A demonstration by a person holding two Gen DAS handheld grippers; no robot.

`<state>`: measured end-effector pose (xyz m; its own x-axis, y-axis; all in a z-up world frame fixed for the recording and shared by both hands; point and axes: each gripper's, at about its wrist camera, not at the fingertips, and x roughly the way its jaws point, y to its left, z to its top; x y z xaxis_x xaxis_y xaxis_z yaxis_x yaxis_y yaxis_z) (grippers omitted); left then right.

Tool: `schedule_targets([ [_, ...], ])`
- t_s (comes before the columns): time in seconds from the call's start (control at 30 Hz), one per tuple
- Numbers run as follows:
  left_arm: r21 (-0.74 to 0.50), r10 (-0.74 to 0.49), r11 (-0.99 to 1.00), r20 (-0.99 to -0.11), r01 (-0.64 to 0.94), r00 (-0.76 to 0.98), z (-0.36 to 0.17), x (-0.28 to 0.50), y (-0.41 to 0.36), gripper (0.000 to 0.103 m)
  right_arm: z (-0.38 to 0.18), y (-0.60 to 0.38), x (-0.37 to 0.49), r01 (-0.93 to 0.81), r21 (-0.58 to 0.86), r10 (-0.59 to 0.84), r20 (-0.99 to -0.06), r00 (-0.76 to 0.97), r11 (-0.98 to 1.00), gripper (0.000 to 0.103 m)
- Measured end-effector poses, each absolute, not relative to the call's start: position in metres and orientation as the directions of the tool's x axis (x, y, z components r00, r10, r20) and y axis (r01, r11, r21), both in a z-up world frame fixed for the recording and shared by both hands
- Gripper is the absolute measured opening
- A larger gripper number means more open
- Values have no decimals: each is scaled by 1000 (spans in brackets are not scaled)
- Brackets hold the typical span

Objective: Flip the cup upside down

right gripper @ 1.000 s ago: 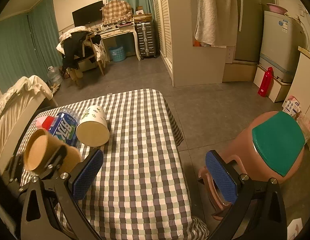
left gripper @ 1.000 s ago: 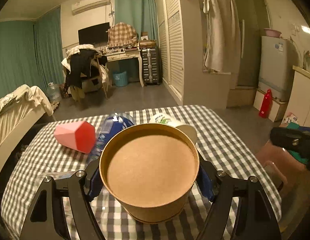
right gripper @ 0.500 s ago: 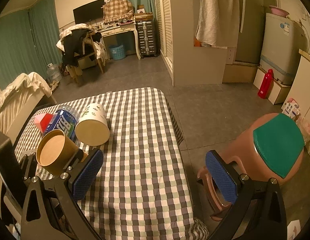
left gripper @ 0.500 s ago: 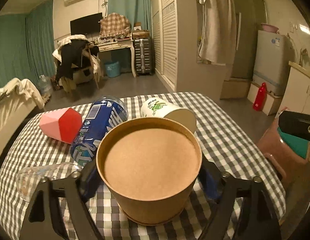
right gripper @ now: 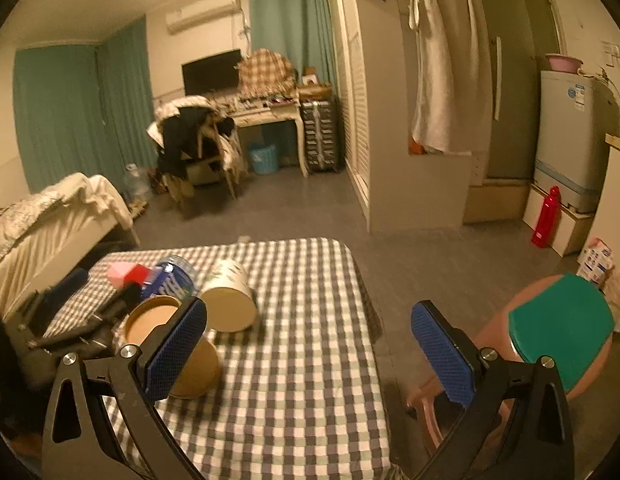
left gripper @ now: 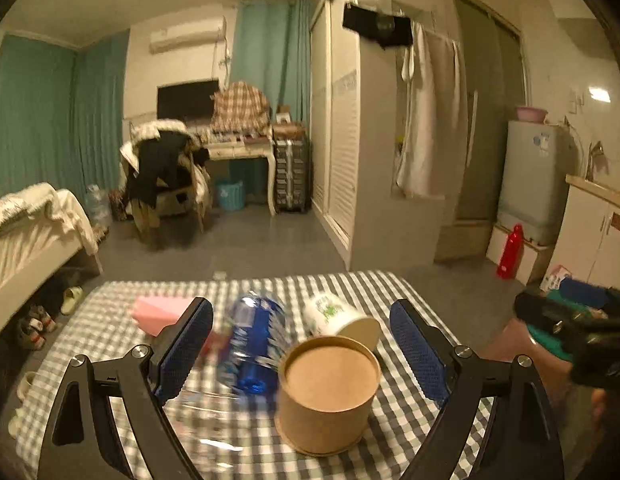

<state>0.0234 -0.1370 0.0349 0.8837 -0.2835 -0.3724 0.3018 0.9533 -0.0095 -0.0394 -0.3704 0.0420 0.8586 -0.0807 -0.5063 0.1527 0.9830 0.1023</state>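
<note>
A brown paper cup (left gripper: 327, 396) stands upside down on the checked tablecloth (left gripper: 393, 292), its flat base facing up. My left gripper (left gripper: 306, 354) is open, its blue pads wide apart on either side and clear of the cup. The cup also shows in the right wrist view (right gripper: 178, 354), partly behind the left finger of my right gripper (right gripper: 310, 354). My right gripper is open and empty above the table's right part.
A white printed paper cup (left gripper: 341, 318) lies on its side behind the brown cup. A blue-labelled plastic bottle (left gripper: 252, 338) lies to its left, with a pink faceted cup (left gripper: 158, 312) beyond. A brown stool with a green top (right gripper: 557, 340) stands right of the table.
My left gripper has opened and let go of the brown cup, then pulled back and up. The cup now stands on the table. The right gripper stayed open and lifted slightly.
</note>
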Motion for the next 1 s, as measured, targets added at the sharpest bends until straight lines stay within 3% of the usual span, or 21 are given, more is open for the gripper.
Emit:
schedule_targets([
  [0.27, -17, -240, 968, -325, 249, 915, 58, -14, -96, 93, 48, -345, -53, 75, 82, -28, -467, 884, 994, 103],
  [0.53, -81, -228, 974, -345, 213, 910, 31, -35, -66, 93, 47, -311, -80, 22, 48, -1, -407, 913, 999, 103],
  [0.73, -47, -184, 983, -367, 179, 912, 10, -36, -63, 93, 13, -296, -78, 12, 80, 25, -447, 894, 997, 103],
  [0.83, -76, -172, 985, -372, 155, 912, 4, -34, -56, 102, 9, -293, -77, 24, 54, 2, -438, 899, 998, 103],
  [1.0, -90, -154, 987, -376, 130, 914, -1, -30, -52, 102, -1, -295, -71, 36, 50, -9, -455, 890, 998, 103],
])
